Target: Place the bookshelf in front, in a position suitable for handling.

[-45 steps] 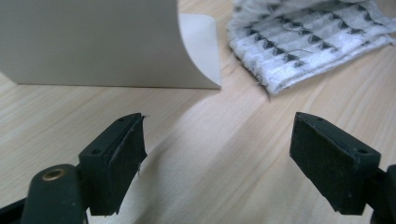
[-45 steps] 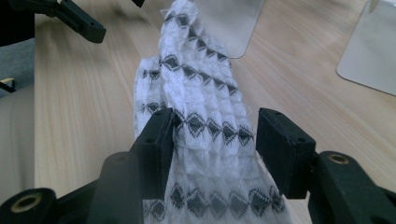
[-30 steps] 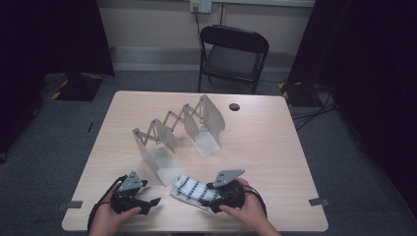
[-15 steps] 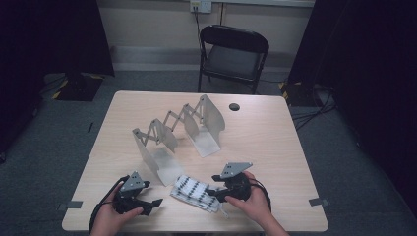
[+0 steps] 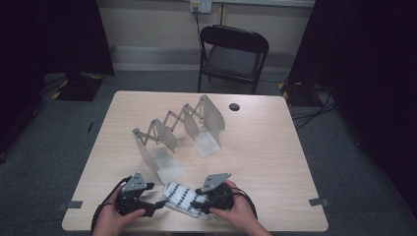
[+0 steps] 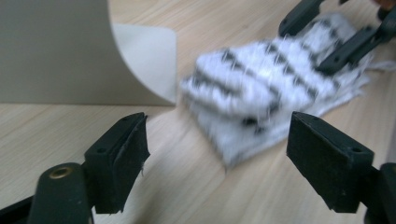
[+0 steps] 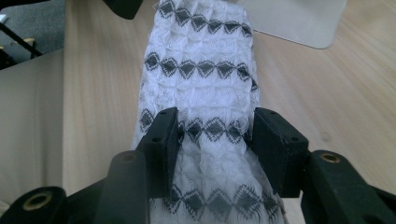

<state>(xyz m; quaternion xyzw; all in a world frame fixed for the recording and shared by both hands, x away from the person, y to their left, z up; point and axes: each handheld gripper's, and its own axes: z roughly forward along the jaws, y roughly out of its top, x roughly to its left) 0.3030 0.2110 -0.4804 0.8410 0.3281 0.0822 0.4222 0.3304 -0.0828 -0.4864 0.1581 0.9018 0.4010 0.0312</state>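
- One folded cloth [image 5: 183, 198]: white, fuzzy weave, rows of dark diamond marks across it. It lies flat on the table [image 5: 275, 162] at the near edge, between the two grippers.
- Right gripper [image 5: 200, 205]: jaws have just been closing; both pads sit against the cloth's two long edges with the fabric bunched between them, so it grips the cloth.
- Left gripper [image 5: 158, 203]: jaws stand wide, nothing between them; the cloth's near corner lies just ahead on bare wood.
- Right gripper view resolves the weave and diamond rows [image 7: 201, 70] sharply; left gripper view shows the cloth [image 6: 261, 93] blurred, as stacked layers at its folded edge.
- High view alone gives the surroundings: one expanding metal file rack [image 5: 179, 132] behind the cloth, one small dark disc [image 5: 234, 106] near the far edge, one folding chair [image 5: 235, 56] beyond.
- Left gripper view shows a curved rack plate [image 6: 70, 51] close to the cloth.
- Count: two grippers, two hands.
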